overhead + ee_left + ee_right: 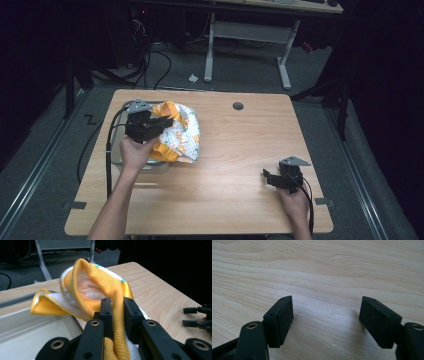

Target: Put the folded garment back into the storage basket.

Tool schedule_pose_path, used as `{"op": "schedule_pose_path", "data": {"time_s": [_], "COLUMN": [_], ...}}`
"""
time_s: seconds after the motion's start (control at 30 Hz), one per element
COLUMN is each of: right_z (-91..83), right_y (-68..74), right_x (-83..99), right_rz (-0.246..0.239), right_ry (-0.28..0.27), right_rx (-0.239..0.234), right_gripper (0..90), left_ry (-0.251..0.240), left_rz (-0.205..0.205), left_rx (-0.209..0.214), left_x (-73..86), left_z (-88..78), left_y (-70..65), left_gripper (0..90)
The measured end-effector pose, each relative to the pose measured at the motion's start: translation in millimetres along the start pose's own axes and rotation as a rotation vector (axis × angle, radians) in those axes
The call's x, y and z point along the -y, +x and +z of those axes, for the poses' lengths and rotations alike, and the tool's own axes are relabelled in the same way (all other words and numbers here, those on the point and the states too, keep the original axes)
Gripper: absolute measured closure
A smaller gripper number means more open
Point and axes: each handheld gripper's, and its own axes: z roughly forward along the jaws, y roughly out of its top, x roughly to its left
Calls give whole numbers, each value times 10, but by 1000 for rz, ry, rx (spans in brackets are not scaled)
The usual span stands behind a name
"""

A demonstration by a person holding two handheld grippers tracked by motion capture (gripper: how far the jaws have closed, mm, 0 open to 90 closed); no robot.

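An orange and white patterned garment point(177, 132) is bunched at the table's left, half over a clear plastic bin point(116, 150). My left gripper point(167, 121) is shut on the garment's orange ribbed edge point(117, 315); the knit band runs up between the two jaws, which pinch it. The cloth point(82, 290) hangs lifted over the bin's rim point(15, 301). My right gripper point(267, 177) rests low over the wood near the table's right front, jaws wide apart with bare tabletop point(324, 312) between them. That gripper point(191, 316) is also at the right edge of the left gripper view.
The wooden table point(240, 150) has a round cable hole point(238, 106) at the back middle. A white desk frame point(250, 40) and cables stand on the floor beyond the far edge. A black cable point(107, 160) trails from the left gripper.
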Motion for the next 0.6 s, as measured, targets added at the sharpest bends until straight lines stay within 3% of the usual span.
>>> {"op": "schedule_pose_path", "data": {"time_s": [0.2,0.6], "right_z": [0,0], "right_y": [0,1], "right_x": [0,0], "right_rz": [0,0], "right_ry": [0,0], "right_rx": [0,0], "right_gripper": [277,277], "left_ry": [12,16], "left_rz": [14,2], "left_rx": [-26,-77], "left_x": [0,21], "left_z": [-53,-180], "left_y": [49,219], "left_gripper": [791,791]}}
